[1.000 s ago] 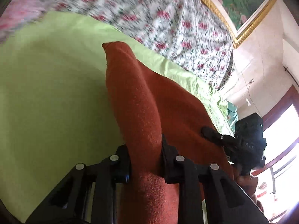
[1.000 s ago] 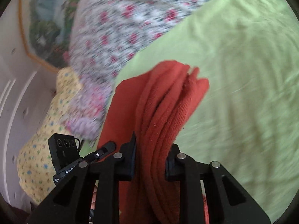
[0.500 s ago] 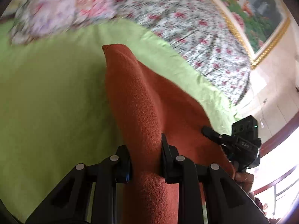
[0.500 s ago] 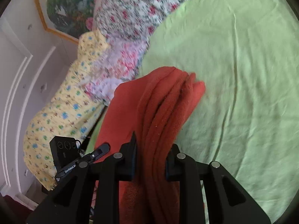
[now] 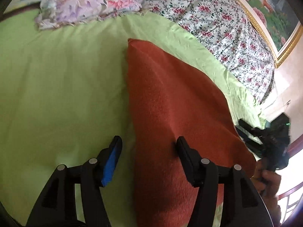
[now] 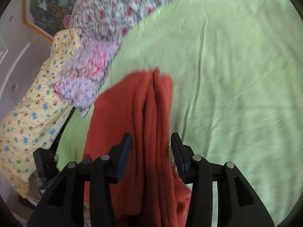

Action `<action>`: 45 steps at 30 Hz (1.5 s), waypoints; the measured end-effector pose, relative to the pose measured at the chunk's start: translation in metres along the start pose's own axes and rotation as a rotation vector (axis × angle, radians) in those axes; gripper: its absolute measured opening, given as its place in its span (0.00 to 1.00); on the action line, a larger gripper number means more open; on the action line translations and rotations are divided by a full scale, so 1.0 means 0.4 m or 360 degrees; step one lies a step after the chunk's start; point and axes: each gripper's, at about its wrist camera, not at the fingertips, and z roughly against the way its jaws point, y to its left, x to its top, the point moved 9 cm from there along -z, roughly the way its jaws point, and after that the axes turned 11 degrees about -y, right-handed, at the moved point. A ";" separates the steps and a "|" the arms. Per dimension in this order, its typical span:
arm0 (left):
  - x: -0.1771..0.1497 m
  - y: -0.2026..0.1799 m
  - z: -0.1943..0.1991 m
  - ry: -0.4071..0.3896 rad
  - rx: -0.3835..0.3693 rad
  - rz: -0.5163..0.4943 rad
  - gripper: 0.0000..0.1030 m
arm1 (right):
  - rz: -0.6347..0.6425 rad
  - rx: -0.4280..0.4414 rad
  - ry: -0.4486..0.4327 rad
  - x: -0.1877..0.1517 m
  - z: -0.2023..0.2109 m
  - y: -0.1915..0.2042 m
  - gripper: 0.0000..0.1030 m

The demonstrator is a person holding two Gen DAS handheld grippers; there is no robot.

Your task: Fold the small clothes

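Note:
A rust-red knit garment (image 5: 170, 113) lies folded on the light green sheet (image 5: 56, 94). My left gripper (image 5: 149, 143) is open, its jaws standing apart on either side of the garment's near edge. In the right wrist view the same garment (image 6: 136, 117) shows as bunched red folds on the sheet (image 6: 236, 75). My right gripper (image 6: 150, 141) is open too, with the folds lying loose between its jaws. The right gripper also shows at the right edge of the left wrist view (image 5: 265, 138), held by a hand.
A white quilt with red flowers (image 5: 217, 19) and a lilac floral cloth (image 5: 85, 1) lie along the far side of the bed. A yellow printed pillow (image 6: 34, 117) sits at the left. A gold-framed picture (image 5: 274, 19) hangs on the wall.
Both grippers were shut on the red garment and have opened, letting it go. The garment has settled flat on the green sheet.

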 end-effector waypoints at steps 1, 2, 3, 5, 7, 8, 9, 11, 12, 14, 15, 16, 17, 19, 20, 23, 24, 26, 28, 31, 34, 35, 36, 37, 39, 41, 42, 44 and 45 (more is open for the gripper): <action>0.001 0.002 0.006 -0.0007 0.0005 -0.0004 0.58 | 0.0030 -0.0008 -0.0045 0.012 0.015 0.010 0.44; 0.000 0.003 0.014 -0.0016 0.0013 -0.0011 0.59 | 0.0060 0.0002 -0.0078 0.021 0.029 0.024 0.44; -0.001 0.004 0.019 -0.0020 0.0023 -0.0018 0.59 | 0.0098 0.0033 -0.0069 0.023 0.032 0.047 0.44; 0.000 0.006 0.024 -0.0030 0.0042 -0.0029 0.59 | 0.0165 0.0035 -0.0024 0.017 0.015 0.077 0.44; 0.003 0.007 0.023 -0.0028 0.0047 -0.0018 0.59 | 0.0230 0.0006 0.0008 0.012 -0.012 0.088 0.44; 0.008 0.003 0.019 -0.0027 0.0046 -0.0010 0.59 | 0.0246 -0.0002 0.0025 0.009 -0.022 0.086 0.44; 0.011 0.002 0.016 -0.0026 0.0040 -0.0002 0.59 | 0.0263 -0.0028 0.0060 0.003 -0.044 0.081 0.44; 0.015 0.003 0.012 -0.0029 0.0048 0.0002 0.59 | 0.0273 -0.0044 0.0101 -0.005 -0.065 0.068 0.44; 0.019 0.002 0.008 -0.0030 0.0052 0.0001 0.59 | 0.0278 -0.0053 0.0119 -0.007 -0.081 0.061 0.44; 0.022 0.003 -0.002 -0.0023 0.0055 0.0010 0.59 | 0.0289 -0.0055 0.0137 -0.008 -0.091 0.054 0.43; 0.022 0.004 -0.007 -0.0018 0.0051 0.0019 0.59 | 0.0294 -0.0057 0.0146 -0.008 -0.097 0.050 0.43; 0.021 0.003 -0.012 -0.0012 0.0053 0.0022 0.59 | 0.0300 -0.0065 0.0153 -0.008 -0.100 0.048 0.41; 0.019 0.004 -0.017 -0.0005 0.0053 0.0024 0.60 | 0.0325 -0.0084 0.0155 -0.006 -0.100 0.045 0.37; 0.014 0.003 -0.022 0.0000 0.0055 0.0022 0.60 | 0.0372 -0.0098 0.0147 -0.006 -0.096 0.053 0.32; 0.013 0.002 -0.026 0.0001 0.0054 0.0015 0.60 | 0.0414 -0.0105 0.0136 -0.008 -0.090 0.061 0.30; 0.013 -0.002 -0.031 0.0005 0.0059 0.0014 0.61 | 0.0473 -0.0121 0.0132 -0.016 -0.089 0.071 0.27; 0.013 -0.004 -0.030 0.0003 0.0063 0.0015 0.61 | 0.0502 -0.0143 0.0126 -0.016 -0.089 0.072 0.27; 0.017 -0.008 -0.032 0.0000 0.0076 -0.0005 0.61 | 0.0547 -0.0166 0.0099 -0.011 -0.087 0.079 0.27; 0.017 -0.012 -0.031 -0.0003 0.0087 -0.0026 0.61 | 0.0576 -0.0171 0.0081 -0.007 -0.086 0.086 0.27; 0.016 -0.015 -0.035 -0.0003 0.0091 -0.0035 0.61 | 0.0637 -0.0193 0.0075 -0.009 -0.087 0.092 0.27; 0.009 -0.010 -0.043 0.0014 0.0077 -0.0021 0.62 | 0.0591 -0.0146 0.0112 -0.016 -0.094 0.089 0.27; 0.008 -0.009 -0.045 0.0014 0.0077 -0.0016 0.63 | 0.0587 -0.0153 0.0124 -0.020 -0.098 0.086 0.26; 0.008 -0.009 -0.045 0.0012 0.0075 -0.0015 0.63 | 0.0603 -0.0162 0.0126 -0.022 -0.100 0.087 0.26; 0.007 -0.012 -0.045 0.0012 0.0078 -0.0020 0.63 | 0.0614 -0.0164 0.0133 -0.025 -0.103 0.089 0.26; 0.006 -0.014 -0.046 0.0015 0.0080 -0.0025 0.63 | 0.0626 -0.0170 0.0153 -0.030 -0.108 0.090 0.20; 0.010 -0.017 -0.048 0.0024 0.0080 -0.0018 0.63 | 0.0553 -0.0112 0.0154 -0.020 -0.101 0.091 0.11; 0.014 -0.021 -0.048 0.0032 0.0079 -0.0017 0.63 | 0.0507 -0.0076 0.0145 -0.011 -0.094 0.092 0.10; 0.025 -0.041 -0.050 0.0039 0.0062 -0.0040 0.63 | 0.0376 0.0032 0.0107 0.027 -0.065 0.099 0.09; 0.029 -0.049 -0.052 0.0041 0.0064 -0.0063 0.63 | 0.0333 0.0065 0.0090 0.046 -0.050 0.101 0.09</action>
